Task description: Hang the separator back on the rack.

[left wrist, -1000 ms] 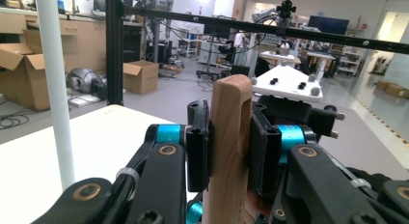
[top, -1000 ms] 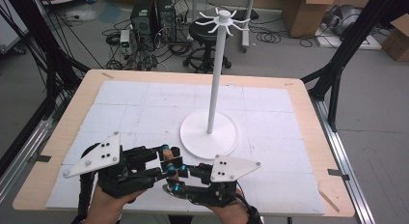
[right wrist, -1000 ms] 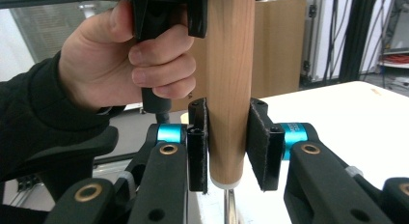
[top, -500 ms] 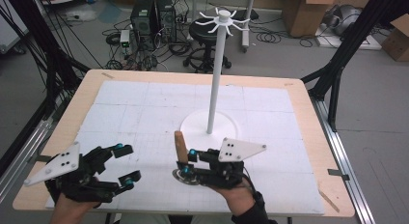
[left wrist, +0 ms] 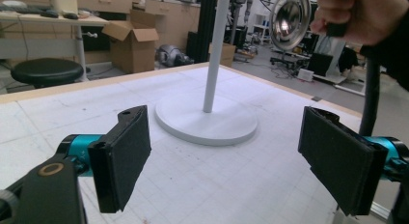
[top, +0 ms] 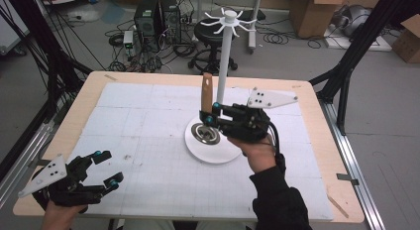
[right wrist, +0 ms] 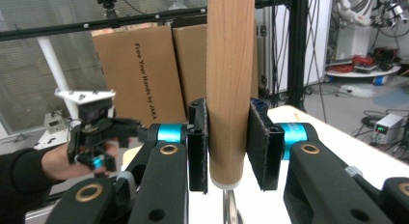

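Ladle (top: 207,93); wooden handle, shiny metal bowl

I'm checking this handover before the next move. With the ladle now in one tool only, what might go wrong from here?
1. The right tool grips the ladle's wooden handle low, just above the metal shaft, so the ladle may pivot or slip.
2. The metal bowl hangs close to the stand's white pole above its base; a swing might knock it.
3. The left tool, whose jaws have just been opening, stands open and apart with nothing between its pads, so it gives no support.
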Tool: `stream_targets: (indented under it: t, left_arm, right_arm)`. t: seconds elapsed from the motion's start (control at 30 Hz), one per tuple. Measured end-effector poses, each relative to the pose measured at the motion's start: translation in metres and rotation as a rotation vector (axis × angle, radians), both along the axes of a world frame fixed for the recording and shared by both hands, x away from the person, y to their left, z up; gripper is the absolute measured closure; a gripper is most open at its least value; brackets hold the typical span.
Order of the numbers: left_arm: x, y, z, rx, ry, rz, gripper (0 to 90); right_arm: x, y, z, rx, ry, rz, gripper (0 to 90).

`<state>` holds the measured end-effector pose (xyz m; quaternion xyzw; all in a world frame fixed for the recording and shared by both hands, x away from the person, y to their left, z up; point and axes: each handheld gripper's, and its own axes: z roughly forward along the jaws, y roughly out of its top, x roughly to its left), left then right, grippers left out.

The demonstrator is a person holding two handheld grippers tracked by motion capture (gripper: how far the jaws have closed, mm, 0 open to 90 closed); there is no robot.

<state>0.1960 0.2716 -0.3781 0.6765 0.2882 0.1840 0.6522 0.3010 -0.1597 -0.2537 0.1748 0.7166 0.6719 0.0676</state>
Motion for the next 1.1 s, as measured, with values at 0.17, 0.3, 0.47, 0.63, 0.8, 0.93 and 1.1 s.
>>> stream_targets:
  t: [0.17, 0.3, 0.47, 0.63, 0.8, 0.93, 1.1]
  left_arm:
    - [0.002, 0.003, -0.002, -0.006, 0.004, 0.018, 19.3]
    - [0.003, 0.007, -0.003, -0.013, 0.01, 0.032, 19.4]
    - [0.003, 0.009, -0.004, -0.021, 0.009, 0.045, 19.4]
    - [0.003, 0.01, -0.004, -0.024, 0.01, 0.043, 19.5]
    - [0.003, 0.009, -0.004, -0.025, 0.01, 0.041, 19.6]
    - [0.003, 0.01, -0.004, -0.023, 0.01, 0.04, 19.6]
    - [0.003, 0.009, -0.005, -0.029, 0.014, 0.043, 19.6]
  right_arm:
    - [0.014, 0.001, 0.025, 0.002, -0.014, -0.02, 71.5]
    - [0.023, 0.003, 0.039, 0.006, -0.007, -0.026, 71.5]
    - [0.037, 0.004, 0.047, 0.036, 0.028, -0.049, 71.6]
    - [0.047, 0.001, 0.051, 0.037, 0.053, -0.068, 71.5]
    - [0.054, -0.004, 0.05, 0.038, 0.071, -0.097, 71.6]
    - [0.056, -0.007, 0.047, 0.031, 0.079, -0.12, 71.5]
    - [0.048, -0.01, 0.041, 0.014, 0.056, -0.143, 61.3]
